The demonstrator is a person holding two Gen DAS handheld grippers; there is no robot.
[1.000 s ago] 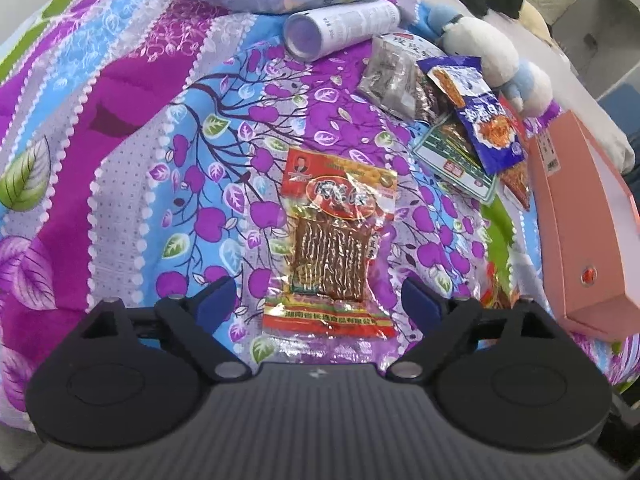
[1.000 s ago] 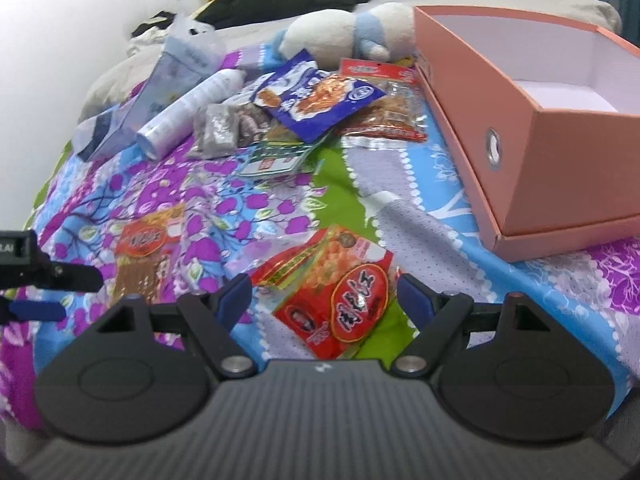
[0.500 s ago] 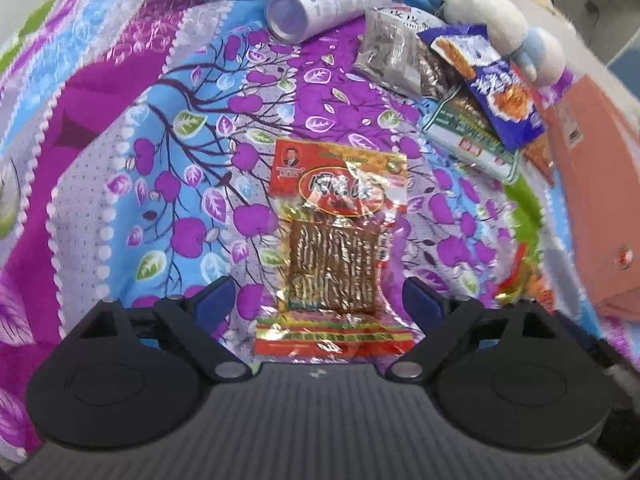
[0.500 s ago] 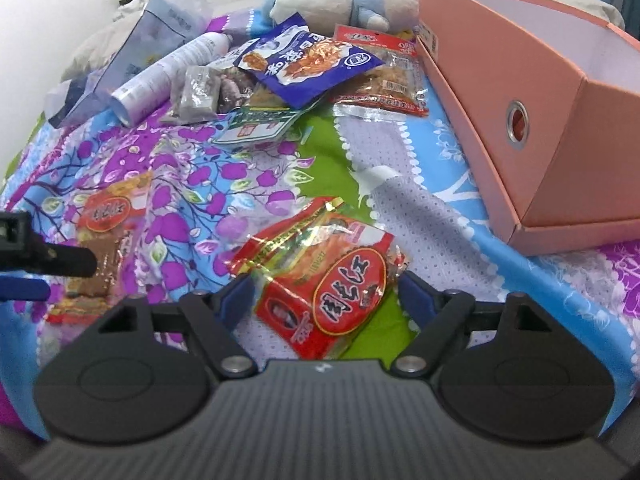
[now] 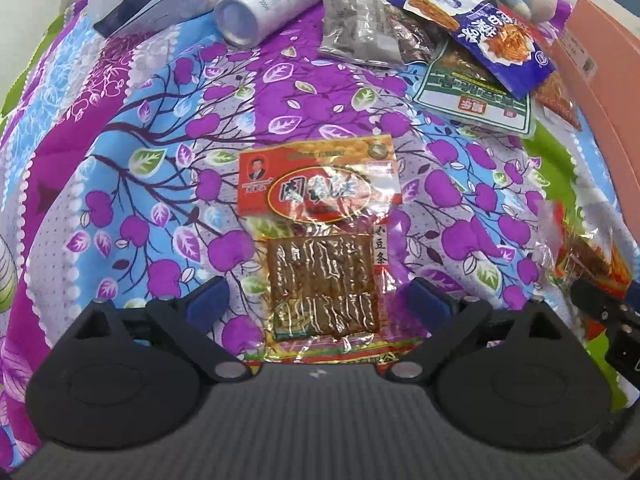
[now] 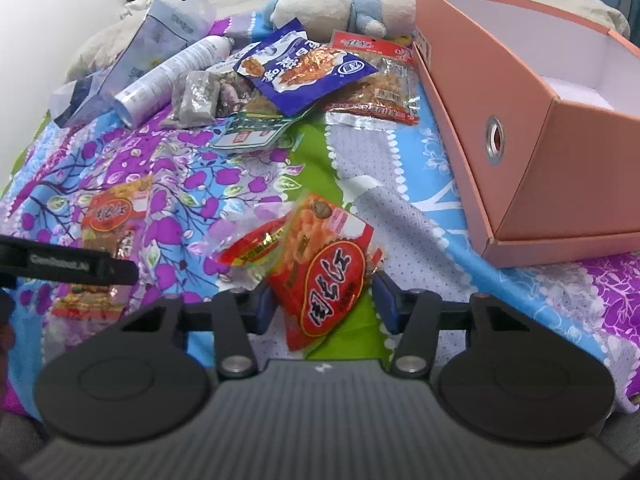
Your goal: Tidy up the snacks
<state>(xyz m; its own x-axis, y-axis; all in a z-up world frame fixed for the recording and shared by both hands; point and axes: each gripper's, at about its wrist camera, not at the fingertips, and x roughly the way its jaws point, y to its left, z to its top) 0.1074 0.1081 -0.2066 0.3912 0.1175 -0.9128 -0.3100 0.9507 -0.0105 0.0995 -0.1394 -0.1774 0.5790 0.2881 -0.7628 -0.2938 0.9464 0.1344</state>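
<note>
Now right hand-held gripper (image 6: 324,306) closing w/ red snack pkt (image 6: 320,276) between.

Left tool (image 5: 316,304) wide; right tool (image 6: 326,304) half-closed.

Bedspread (image 5: 120,128): purple/blue/lilac bands w/ leaf & tree print, green patch. Snack pack (image 5: 320,240): red-orange top, clear window w/ brown strips. Snack bag (image 6: 320,276): red, orange oval. Pouch (image 6: 304,70): blue/white. Box (image 6: 480,92): salmon-pink outside, white inside. Spray can (image 6: 176,74): white. Plush toy (image 6: 344,6): cream w/ pale blue.

Floral bedspread (image 5: 304,92), snack packets (image 5: 320,232), pink box (image 6: 532,128)
</note>
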